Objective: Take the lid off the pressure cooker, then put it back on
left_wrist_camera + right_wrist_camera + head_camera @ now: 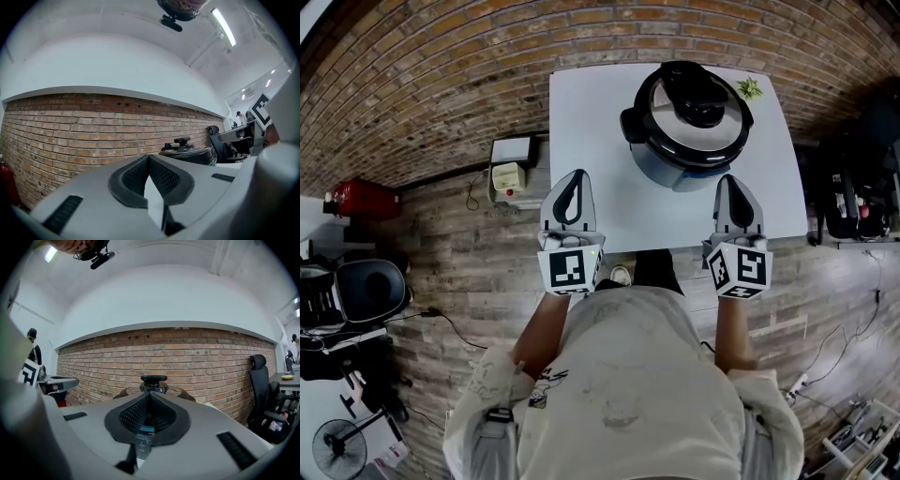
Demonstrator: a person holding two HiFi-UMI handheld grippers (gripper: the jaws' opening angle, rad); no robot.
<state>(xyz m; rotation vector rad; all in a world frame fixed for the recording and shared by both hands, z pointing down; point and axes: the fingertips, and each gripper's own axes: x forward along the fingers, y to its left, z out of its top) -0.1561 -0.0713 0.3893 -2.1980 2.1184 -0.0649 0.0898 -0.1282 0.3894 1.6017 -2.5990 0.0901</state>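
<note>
Both grippers were held out level over the table's [591, 122] near edge, left gripper [570, 192] and right gripper [736, 195] each clamped together on nothing. The pressure cooker [689, 127] sat ahead with its lid [694, 111] on.

At upper centre, the lid [675, 127] is seen in shiny metal, rimmed and topped with glossy black plastic. The surface [591, 122] is finished in smooth matt white. The left claw [576, 176] and right claw [727, 178] are moulded in matt grey plastic, with black textured pads [164, 178]. The wall [441, 75] is laid in rough brick, the floor [478, 272] in grained wood.
</note>
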